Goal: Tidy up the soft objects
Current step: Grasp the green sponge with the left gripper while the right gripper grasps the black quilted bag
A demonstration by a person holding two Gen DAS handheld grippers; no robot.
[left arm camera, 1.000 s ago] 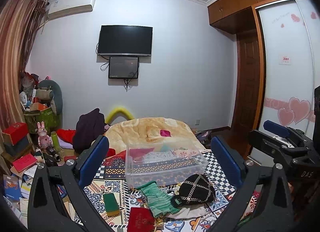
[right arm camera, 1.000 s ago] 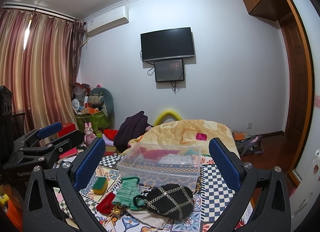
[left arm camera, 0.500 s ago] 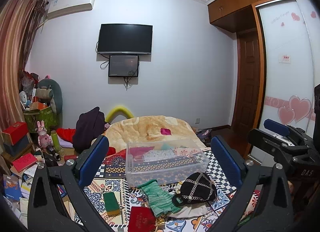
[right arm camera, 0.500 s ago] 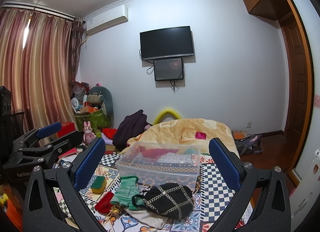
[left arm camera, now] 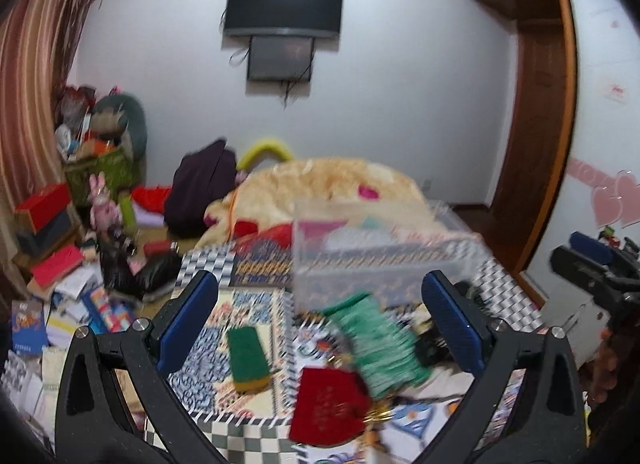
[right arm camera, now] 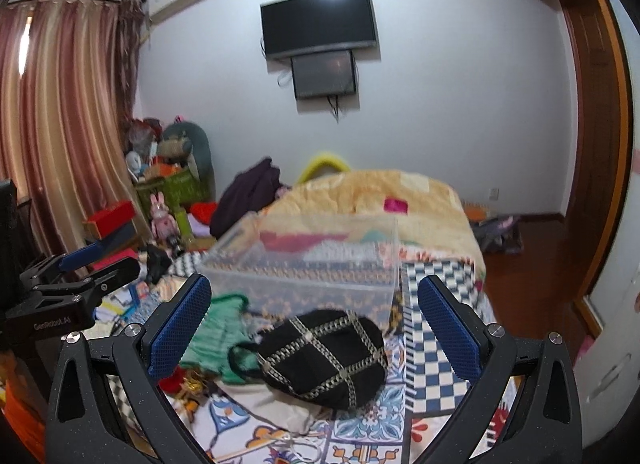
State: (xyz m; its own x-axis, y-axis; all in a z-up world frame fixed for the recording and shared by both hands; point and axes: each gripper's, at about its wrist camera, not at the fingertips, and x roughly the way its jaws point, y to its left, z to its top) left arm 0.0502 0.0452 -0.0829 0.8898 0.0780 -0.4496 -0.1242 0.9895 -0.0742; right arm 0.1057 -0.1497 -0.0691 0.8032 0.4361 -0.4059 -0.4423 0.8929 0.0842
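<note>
Soft things lie on a patterned bed cover in front of a clear plastic bin [left arm camera: 380, 260] [right arm camera: 304, 268]. In the left wrist view I see a green knitted cloth [left arm camera: 376, 344], a red pouch [left arm camera: 330, 406] and a green sponge [left arm camera: 246, 356]. My left gripper [left arm camera: 320, 320] is open and empty above them. In the right wrist view a black bag with chain trim [right arm camera: 324, 356] lies on white cloth, the green cloth [right arm camera: 218, 334] to its left. My right gripper [right arm camera: 314, 324] is open and empty, just above the black bag.
A yellow blanket [right arm camera: 384, 192] and a dark garment [left arm camera: 200, 184] lie behind the bin. Boxes, books and toys crowd the floor at left [left arm camera: 60, 264]. A wooden door [right arm camera: 592, 168] and wardrobe stand at right. The other gripper shows at each view's edge [left arm camera: 592, 264] [right arm camera: 72, 280].
Both grippers have dropped lower and tilted down toward the bed; the objects now look larger and nearer. Both views are motion-blurred. Both grippers stay open.
</note>
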